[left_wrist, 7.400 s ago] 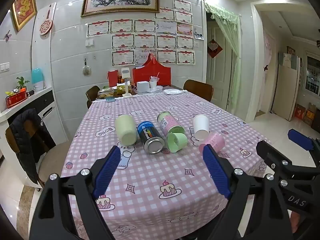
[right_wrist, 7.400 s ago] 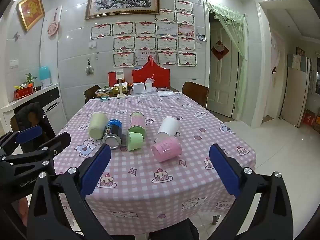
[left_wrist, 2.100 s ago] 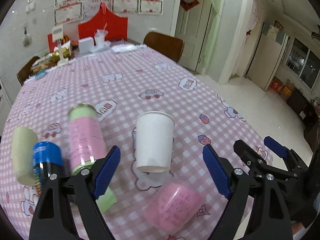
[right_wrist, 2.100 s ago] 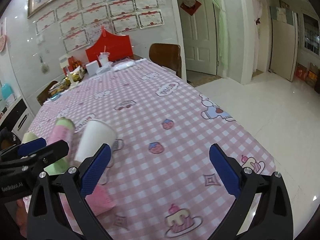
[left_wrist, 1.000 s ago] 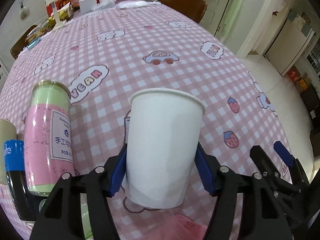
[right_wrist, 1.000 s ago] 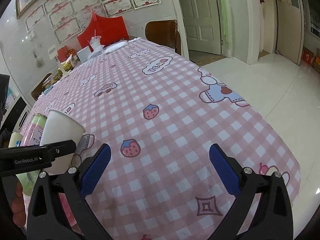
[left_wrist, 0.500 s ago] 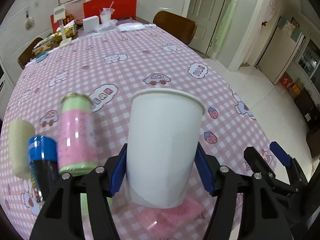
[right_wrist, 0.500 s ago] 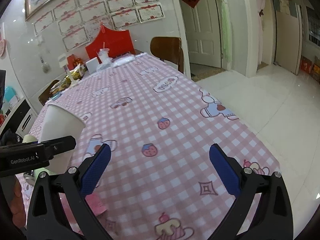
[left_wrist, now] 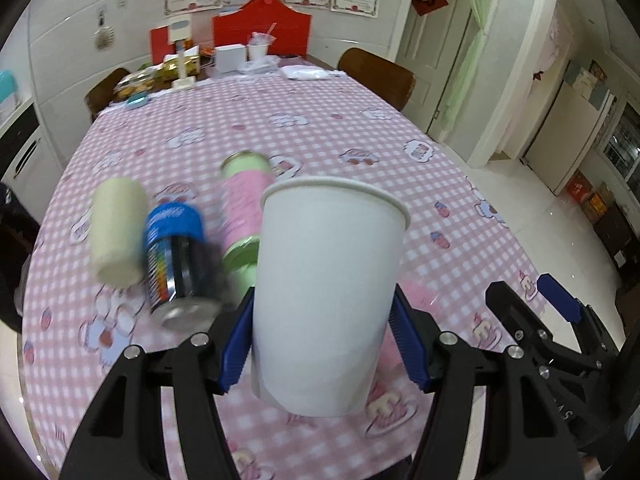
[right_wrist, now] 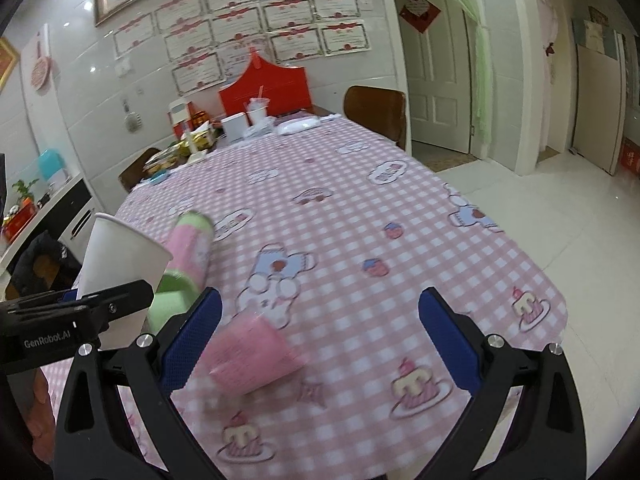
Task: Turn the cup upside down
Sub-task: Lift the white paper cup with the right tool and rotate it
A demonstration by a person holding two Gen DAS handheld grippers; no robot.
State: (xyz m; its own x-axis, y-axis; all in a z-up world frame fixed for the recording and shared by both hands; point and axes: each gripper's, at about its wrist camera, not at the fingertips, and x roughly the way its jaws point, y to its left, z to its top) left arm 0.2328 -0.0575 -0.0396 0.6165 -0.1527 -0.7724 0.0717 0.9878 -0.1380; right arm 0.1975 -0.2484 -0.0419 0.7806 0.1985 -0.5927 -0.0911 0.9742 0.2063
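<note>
Pink-and-white checked tablecloth (left_wrist: 320,136) printed with cartoon bears, cars, strawberries and cakes, spread over a long dining table in a white-tiled room; certificates in rows on the far wall. Item one: white paper cup (left_wrist: 328,296), smooth matte wall, tapered, rolled rim uppermost, mouth up and leaning slightly, raised above the cloth. Clamped on its lower half by the left gripper (left_wrist: 326,344), whose ribbed blue pads (left_wrist: 236,344) press both sides of the wall; black angular finger frames with silver bolts. From the right wrist view the same cup (right_wrist: 120,260) appears at the left edge behind a black gripper body marked "GenRobot.AI". Right gripper (right_wrist: 320,340): blue pads spread wide with nothing between them, held over the near end of the table. Item two: pink cup (right_wrist: 256,356), lying on its side on the cloth near the right gripper's left pad, blurred. Item three: tall pink can with pale green ends (left_wrist: 244,208), cylindrical, lying on its side just behind the white cup. Item four: blue-and-black can with metal base (left_wrist: 176,264), glossy, lying beside the pink can. Item five: cream cylinder (left_wrist: 116,232), matte, lying at the left of the row. Far end: red angular box (left_wrist: 262,36), white containers, brown chair backs (left_wrist: 376,76).
</note>
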